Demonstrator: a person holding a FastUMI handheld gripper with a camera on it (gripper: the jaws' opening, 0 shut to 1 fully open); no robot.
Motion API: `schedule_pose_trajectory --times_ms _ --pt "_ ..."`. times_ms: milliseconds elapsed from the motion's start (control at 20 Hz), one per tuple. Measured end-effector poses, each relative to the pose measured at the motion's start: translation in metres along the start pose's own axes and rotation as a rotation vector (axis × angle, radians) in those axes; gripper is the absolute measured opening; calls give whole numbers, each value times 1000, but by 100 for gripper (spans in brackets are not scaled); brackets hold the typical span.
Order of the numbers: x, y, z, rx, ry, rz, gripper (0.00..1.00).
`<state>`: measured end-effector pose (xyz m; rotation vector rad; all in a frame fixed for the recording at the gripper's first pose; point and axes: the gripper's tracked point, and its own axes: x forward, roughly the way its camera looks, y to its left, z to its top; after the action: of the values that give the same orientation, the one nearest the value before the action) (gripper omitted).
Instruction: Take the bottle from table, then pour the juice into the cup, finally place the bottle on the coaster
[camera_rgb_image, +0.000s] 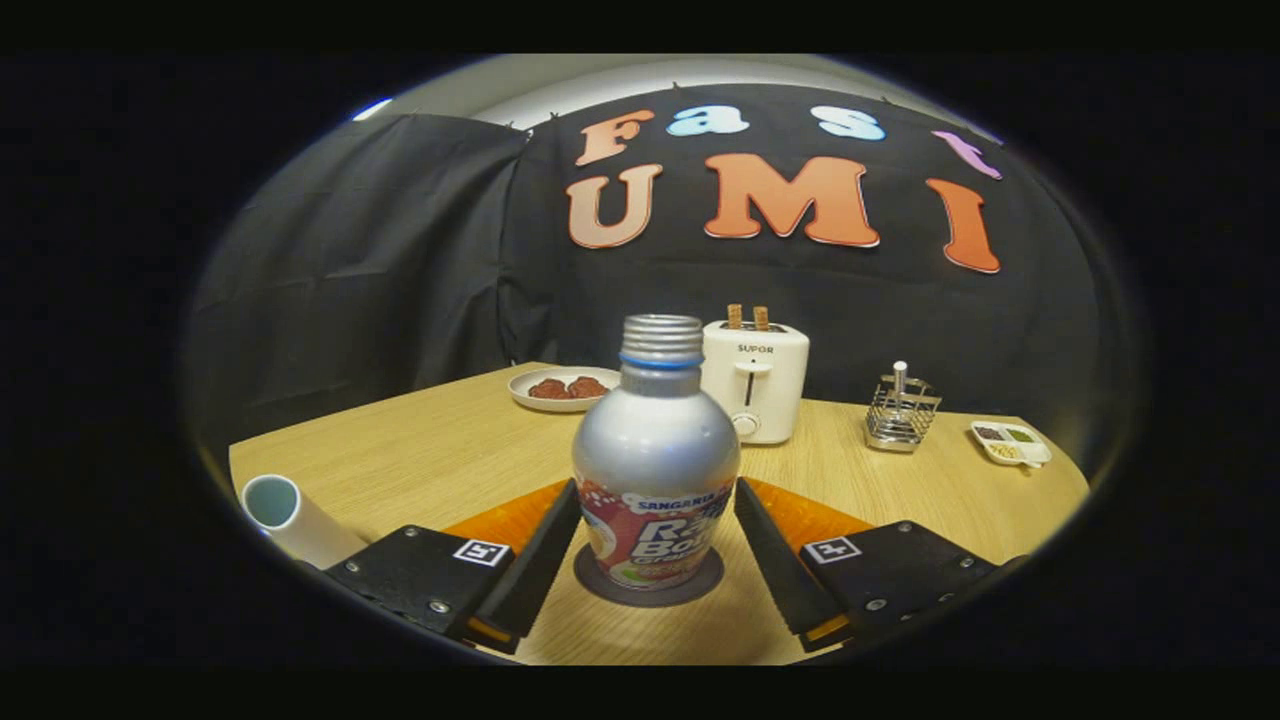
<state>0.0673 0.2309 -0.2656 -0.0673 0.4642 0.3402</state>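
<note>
Tool (655, 540) fingers flank, seemingly touching, the upright capless silver bottle (655, 450) on its dark coaster (648, 592).

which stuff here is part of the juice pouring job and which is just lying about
Part of the job:
bottle, cap off, standing on the coaster between the fingers
cup, lying beside the left finger
gripper, fingers on either side of the bottle; contact unclear

Just lying about:
toaster
plate of food
wire rack
small tray

Even overhead light, soft glare on the bottle (655, 440), strong fisheye bending and darkening outward.
</note>
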Motion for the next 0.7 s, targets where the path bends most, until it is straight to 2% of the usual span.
schedule_pose_trajectory --times_ms 300,550,700 --pt "-33 -13 11 -5 -38 -10 93" --pt "-68 -16 45 16 -115 18 93" --pt "-90 -26 64 23 -165 -3 94"
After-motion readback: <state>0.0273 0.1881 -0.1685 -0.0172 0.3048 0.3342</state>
